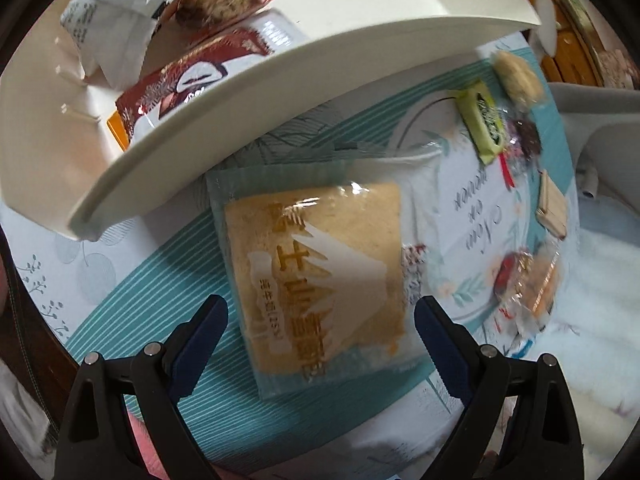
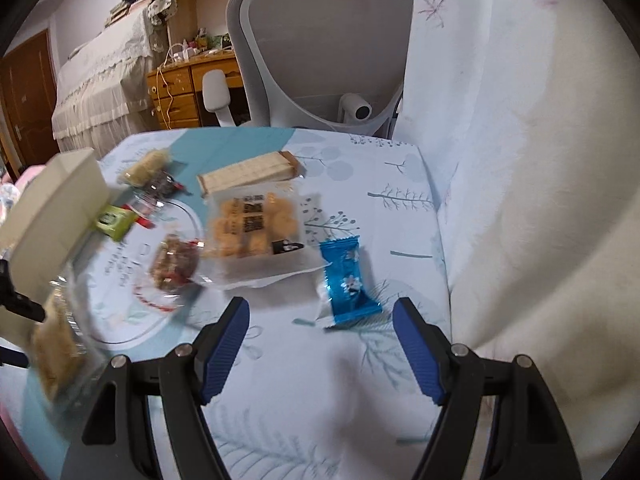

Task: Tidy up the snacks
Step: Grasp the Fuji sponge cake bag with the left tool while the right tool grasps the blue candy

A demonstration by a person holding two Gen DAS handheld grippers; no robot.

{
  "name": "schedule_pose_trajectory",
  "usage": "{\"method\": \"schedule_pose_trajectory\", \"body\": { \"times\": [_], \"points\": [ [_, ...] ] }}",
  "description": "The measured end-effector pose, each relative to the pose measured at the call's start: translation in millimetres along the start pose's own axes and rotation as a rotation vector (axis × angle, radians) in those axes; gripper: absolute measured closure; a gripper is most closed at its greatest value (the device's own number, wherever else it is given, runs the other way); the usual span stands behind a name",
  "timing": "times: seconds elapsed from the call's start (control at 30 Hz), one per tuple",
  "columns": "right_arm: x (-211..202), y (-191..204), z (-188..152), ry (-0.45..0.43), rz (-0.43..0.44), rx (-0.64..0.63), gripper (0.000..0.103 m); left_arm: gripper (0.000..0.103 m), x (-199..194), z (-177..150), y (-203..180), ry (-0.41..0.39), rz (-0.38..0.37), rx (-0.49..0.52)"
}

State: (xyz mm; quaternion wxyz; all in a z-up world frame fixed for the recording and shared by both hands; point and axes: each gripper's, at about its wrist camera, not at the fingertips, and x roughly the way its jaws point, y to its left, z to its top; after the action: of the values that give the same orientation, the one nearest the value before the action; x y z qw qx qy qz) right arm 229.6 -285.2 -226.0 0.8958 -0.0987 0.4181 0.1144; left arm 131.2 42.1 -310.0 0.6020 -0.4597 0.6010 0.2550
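In the left wrist view my left gripper [image 1: 320, 312] points down, open, over a clear packet holding a square tan cake [image 1: 316, 264] that lies flat on the tablecloth; its pads stand on either side without touching it. A white tray [image 1: 224, 120] at the upper left holds several wrapped snacks. In the right wrist view my right gripper [image 2: 320, 312] is open above the cloth, with a blue packet [image 2: 348, 280] just ahead of its fingertips. Beyond lie a clear bag of round cookies [image 2: 256, 228], a wafer bar [image 2: 248, 174], a nut bar [image 2: 174, 264] and a green packet [image 2: 114, 220].
A grey office chair [image 2: 320, 40] stands behind the table's far edge. White fabric [image 2: 520, 160] hangs along the right side. More loose snacks, a green packet [image 1: 482, 120] and a wafer bar [image 1: 552, 204], lie right of the cake. The white tray [image 2: 52, 216] stands at the left.
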Motion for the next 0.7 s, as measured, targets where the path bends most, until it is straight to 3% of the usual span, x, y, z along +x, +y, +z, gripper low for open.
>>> {"method": "schedule_pose_trajectory", "body": {
  "times": [0.2, 0.33, 0.7],
  "points": [
    [34, -3, -2, 0.02, -0.059, -0.062, 0.028, 0.006, 20, 7, -4, 0.018, 0.039, -0.014],
    [49, -10, -1, 0.036, -0.053, -0.053, 0.028, 0.001, 28, 11, -13, 0.016, 0.067, 0.006],
    [67, -7, -2, 0.062, -0.033, -0.062, 0.032, 0.0, 47, 18, -42, 0.024, 0.185, 0.019]
  ]
}}
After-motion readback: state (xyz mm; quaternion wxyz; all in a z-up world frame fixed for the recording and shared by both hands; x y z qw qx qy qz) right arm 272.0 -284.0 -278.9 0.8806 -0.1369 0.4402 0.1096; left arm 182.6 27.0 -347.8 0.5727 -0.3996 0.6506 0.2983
